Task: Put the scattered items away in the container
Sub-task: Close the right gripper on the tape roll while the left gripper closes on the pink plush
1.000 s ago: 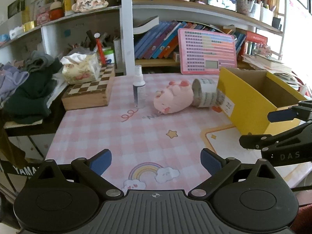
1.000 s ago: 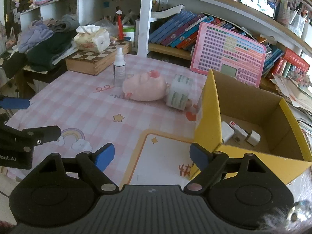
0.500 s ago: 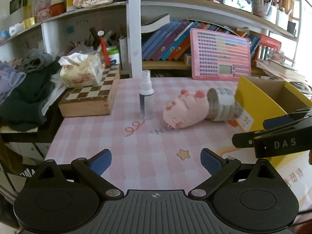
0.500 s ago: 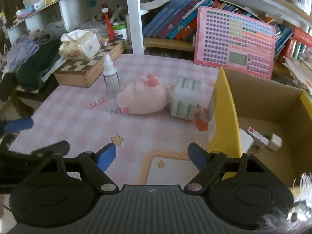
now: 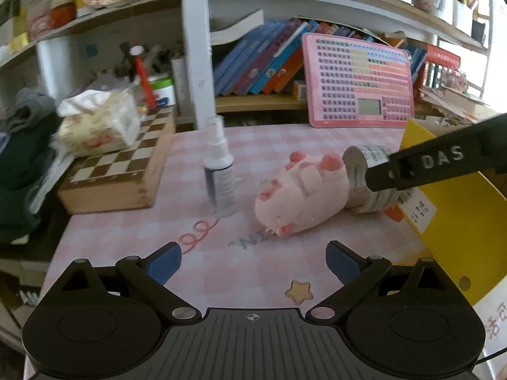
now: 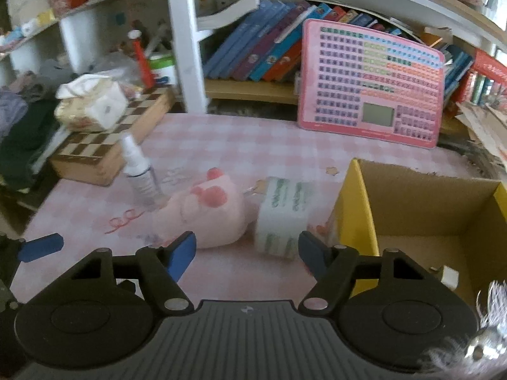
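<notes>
The left gripper (image 5: pixel 253 261) is hovering spread and empty over the mat (image 5: pixel 247 278); the right gripper (image 6: pixel 247 250) is hovering likewise spread. The plush (image 6: pixel 202 218) is lying between the bottle (image 6: pixel 141 174) and the roll (image 6: pixel 282 218); the roll is sitting just beside the box (image 6: pixel 358 218).

The left gripper (image 5: pixel 253 261) gapes wide — pink plush pig (image 5: pixel 301 198) just ahead, spray bottle (image 5: pixel 219 171) ahead-left.

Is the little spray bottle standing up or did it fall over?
Standing up. The spray bottle rests on its base on the pink mat with its nozzle on top, beside the toppled plush pig.
</notes>
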Available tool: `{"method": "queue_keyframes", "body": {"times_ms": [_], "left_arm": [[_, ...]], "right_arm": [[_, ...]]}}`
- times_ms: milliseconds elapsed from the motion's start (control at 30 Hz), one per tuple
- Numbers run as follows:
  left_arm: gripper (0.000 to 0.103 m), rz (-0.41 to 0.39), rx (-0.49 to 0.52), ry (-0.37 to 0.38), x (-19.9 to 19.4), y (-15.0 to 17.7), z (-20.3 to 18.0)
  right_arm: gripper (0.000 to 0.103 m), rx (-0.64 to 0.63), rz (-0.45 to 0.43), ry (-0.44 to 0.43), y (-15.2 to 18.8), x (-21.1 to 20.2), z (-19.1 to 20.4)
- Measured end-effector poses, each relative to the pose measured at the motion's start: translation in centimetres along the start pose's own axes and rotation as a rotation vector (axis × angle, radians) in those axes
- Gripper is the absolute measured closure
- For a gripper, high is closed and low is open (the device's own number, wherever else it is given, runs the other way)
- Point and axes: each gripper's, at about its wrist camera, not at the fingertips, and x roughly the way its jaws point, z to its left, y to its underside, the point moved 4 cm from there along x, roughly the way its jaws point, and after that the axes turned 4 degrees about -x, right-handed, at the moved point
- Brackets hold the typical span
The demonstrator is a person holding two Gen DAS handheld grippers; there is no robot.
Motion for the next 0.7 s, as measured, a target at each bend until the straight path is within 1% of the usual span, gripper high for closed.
{"method": "queue_keyframes", "body": {"times_ms": [100,233,500,600,700], "left_arm": [[0.004,-0.012,0.05,0.032,1.3,-0.3,-0.8],[0.004,-0.037,0.144,0.067,2.8,-0.7,-2.0],[0.005,-0.065,0.349,0.035,5.6,-1.4,-4.1],[0.005,-0.082,0.397,0.027,6.2,-1.7,-4.9],[0.006,-0.085,0.429,0.021,7.0,-1.6,-5.7]], "right_arm": [[0.033,-0.013,-0.012,0.06,-0.2,1.0,0.1],[0.032,0.006,0.0,0.102,-0.4,2.5,0.0],[0.031,0.048,0.015,0.16,-1.3,4.6,-0.8],[0.032,0.047,0.011,0.183,-1.4,5.0,-1.1],[0.032,0.033,0.011,0.184,-1.8,5.4,-1.1]]}}
